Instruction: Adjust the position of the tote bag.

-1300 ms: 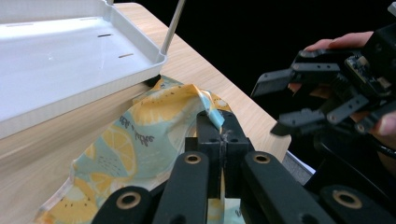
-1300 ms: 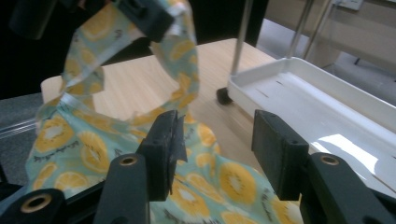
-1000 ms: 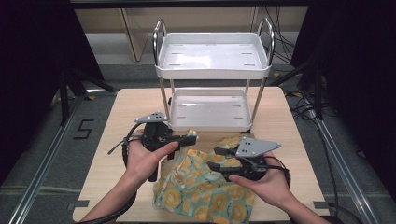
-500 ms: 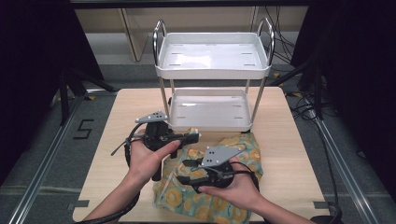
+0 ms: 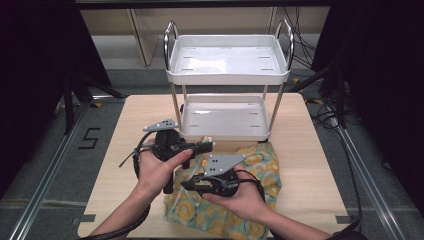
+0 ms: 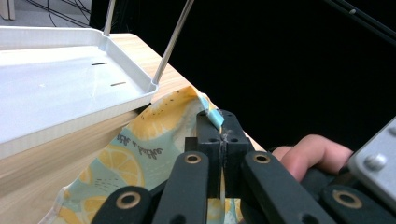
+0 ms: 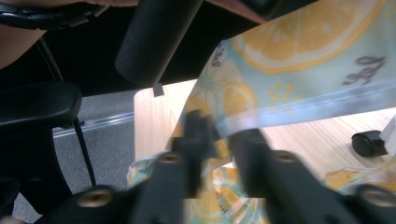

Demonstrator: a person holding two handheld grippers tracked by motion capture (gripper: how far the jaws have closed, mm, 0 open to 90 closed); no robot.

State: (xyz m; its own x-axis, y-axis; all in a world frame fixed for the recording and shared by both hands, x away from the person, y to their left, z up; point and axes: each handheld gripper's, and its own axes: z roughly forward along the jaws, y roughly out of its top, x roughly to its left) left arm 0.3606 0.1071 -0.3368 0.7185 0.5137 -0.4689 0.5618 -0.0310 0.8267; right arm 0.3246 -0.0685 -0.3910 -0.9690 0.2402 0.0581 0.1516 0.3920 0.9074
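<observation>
A lemon-print cloth [image 5: 261, 165] lies crumpled on the wooden table [image 5: 310, 150] in front of a white two-tier cart [image 5: 230, 79]. My left gripper [image 5: 207, 146] is shut on a raised corner of the cloth [image 6: 154, 121], with the hem pinched at its tips [image 6: 223, 135] beside the cart's lower tray [image 6: 70, 84]. My right gripper [image 5: 187, 185] sits just below and right of the left hand, pointing left. Its jaws [image 7: 219, 130] have just been closing, and the cloth's hemmed edge [image 7: 303, 42] is caught between them.
The cart's lower tray [image 5: 225, 135] stands right behind both grippers, its chrome posts at either side. A black caster [image 7: 369, 142] rests on the tabletop. The left gripper's dark handle [image 7: 154, 37] hangs close above the right gripper. Floor rails run along both table sides.
The right hand slid left over the cloth, from the table's right half to beside the left hand. The cloth bunched up under it. The left hand stayed put.
</observation>
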